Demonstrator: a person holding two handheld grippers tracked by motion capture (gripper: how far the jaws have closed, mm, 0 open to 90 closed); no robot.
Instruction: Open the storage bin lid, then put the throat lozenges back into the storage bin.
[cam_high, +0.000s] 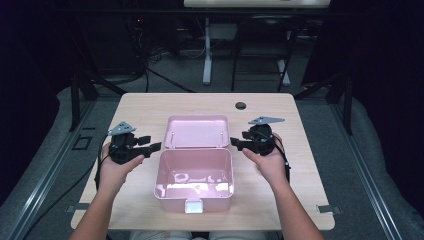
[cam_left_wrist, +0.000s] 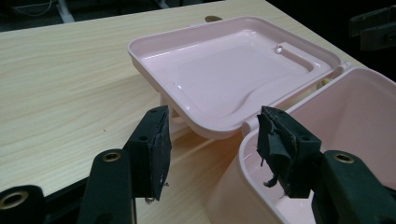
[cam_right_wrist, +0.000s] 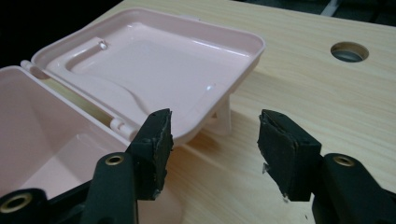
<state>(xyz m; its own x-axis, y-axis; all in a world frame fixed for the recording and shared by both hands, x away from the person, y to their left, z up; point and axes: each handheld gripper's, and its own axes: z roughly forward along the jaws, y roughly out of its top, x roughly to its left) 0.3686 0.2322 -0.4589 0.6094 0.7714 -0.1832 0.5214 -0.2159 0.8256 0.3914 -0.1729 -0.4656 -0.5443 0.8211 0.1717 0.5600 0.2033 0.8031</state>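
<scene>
- While the box (cam_high: 194, 177) sits at the middle of the table (cam_high: 145, 107), its lid (cam_high: 197, 131) lies thrown back flat behind it, joined along the hinge, so the inside of both halves faces up.
- Its latch tab points toward the person, which probably explains the placing: the front is near and the hinge far.
- Nothing can be seen inside the box; its floor shows bare pink with glare.
- In the left gripper view a leg under the lid's far edge appears to prop it level off the wood.
- Left gripper (cam_high: 150, 146) hovers just beside the box's left back corner, jaws spread wide and empty, pointing inward at the hinge line.
- Right gripper (cam_high: 236, 143) mirrors it beside the right back corner, jaws likewise wide apart and holding nothing.
- Both sit close to the lid's near corners, touching neither; my guess is they flank it to lift it from both sides evenly.
- One hole (cam_high: 241, 105) sits in the table beyond the lid.
</scene>
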